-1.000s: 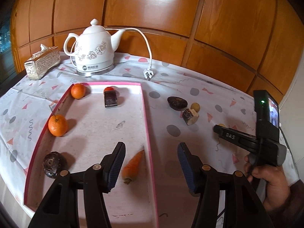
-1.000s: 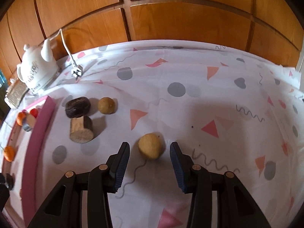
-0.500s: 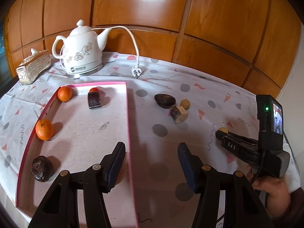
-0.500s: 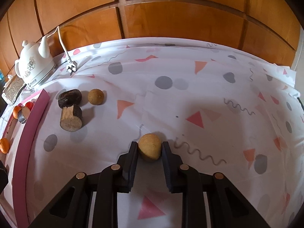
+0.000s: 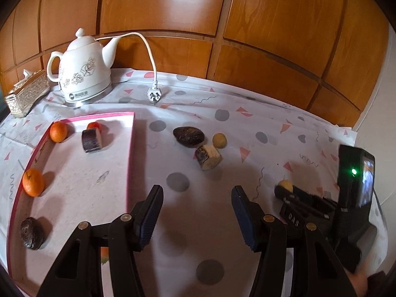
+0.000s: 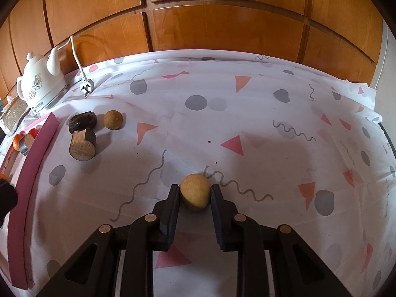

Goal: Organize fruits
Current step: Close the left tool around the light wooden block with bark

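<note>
Item: small round tan-yellow fruit (image 6: 194, 194), on the worktop (image 6: 247, 113) under a white cloth printed with grey dots, pink triangles and squiggles. It sits between the pads of the right claw (image 6: 194, 198), which has closed to its narrowest, both pads pressing its sides. In the left wrist view only the fruit's top (image 5: 286, 185) shows past the right claw's black tips (image 5: 284, 193).

Left claw (image 5: 197, 212): partly open, nothing between the pads, above bare cloth just right of the tray's long edge.

Near group, loose on the cloth and well apart from the held fruit: dark brown wrinkled oval fruit (image 6: 83, 121), small round tan fruit (image 6: 113, 119) just beside it, short cut cane stub with dark bark and pale end (image 6: 83, 144) touching or nearly touching the dark fruit.

Tray: shallow rectangular tray with pink rim and pale floor (image 5: 130, 148). Contents: two oranges (image 5: 58, 131) (image 5: 33, 182) against the far-left rim, small red fruit (image 5: 93, 125), second dark cane stub (image 5: 92, 139), dark wrinkled fruit (image 5: 32, 232) near the front left corner, an orange scrap (image 5: 104, 253) partly hidden behind the left claw. Centre of the floor bare.

Open room: wide bare cloth right of and beyond the held fruit, up to the wooden panelled wall (image 6: 222, 19).

Back edge: white ceramic electric kettle (image 5: 83, 74), its loose white plug (image 5: 154, 95) on the cloth, ornate silver tissue box (image 5: 26, 96).
</note>
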`<state>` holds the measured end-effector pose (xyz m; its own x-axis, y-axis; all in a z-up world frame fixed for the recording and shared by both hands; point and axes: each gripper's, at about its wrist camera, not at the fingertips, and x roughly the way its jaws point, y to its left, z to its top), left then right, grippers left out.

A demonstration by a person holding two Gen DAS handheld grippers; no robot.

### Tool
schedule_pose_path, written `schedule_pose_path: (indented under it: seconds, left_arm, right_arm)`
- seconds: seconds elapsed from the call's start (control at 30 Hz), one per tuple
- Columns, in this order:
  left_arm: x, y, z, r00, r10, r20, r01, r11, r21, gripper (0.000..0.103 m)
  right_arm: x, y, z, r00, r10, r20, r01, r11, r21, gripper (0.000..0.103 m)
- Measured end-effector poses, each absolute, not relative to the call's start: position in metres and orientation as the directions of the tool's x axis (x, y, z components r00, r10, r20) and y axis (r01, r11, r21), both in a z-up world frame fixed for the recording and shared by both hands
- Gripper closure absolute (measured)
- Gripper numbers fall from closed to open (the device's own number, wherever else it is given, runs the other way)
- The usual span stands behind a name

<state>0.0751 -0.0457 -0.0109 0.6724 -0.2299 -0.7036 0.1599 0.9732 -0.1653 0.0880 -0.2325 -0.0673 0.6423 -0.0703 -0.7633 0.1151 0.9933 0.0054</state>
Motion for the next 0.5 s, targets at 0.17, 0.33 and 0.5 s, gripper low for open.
schedule_pose_path:
  seconds: [0.17,0.33,0.5]
  left_arm:
    - [0.093,-0.054,-0.018,0.655,-0.223,-0.722,0.139,0.975,-0.175,0.045]
    - [0.113,-0.067,-0.028,0.629,-0.226,-0.743,0.136,0.974,-0.182,0.045]
    - [0.131,-0.081,-0.036,0.617,-0.212,-0.758,0.126,0.977,-0.170,0.045]
  right_arm:
    - [0.087,-0.235,-0.067,0.646,-0.057,-0.761,0.115,0.993,0.024,0.078]
    - [0.086,-0.235,-0.067,0.647,-0.054,-0.760,0.115,0.993,0.027,0.078]
    - [0.086,-0.235,-0.067,0.647,-0.053,-0.761,0.115,0.993,0.028,0.078]
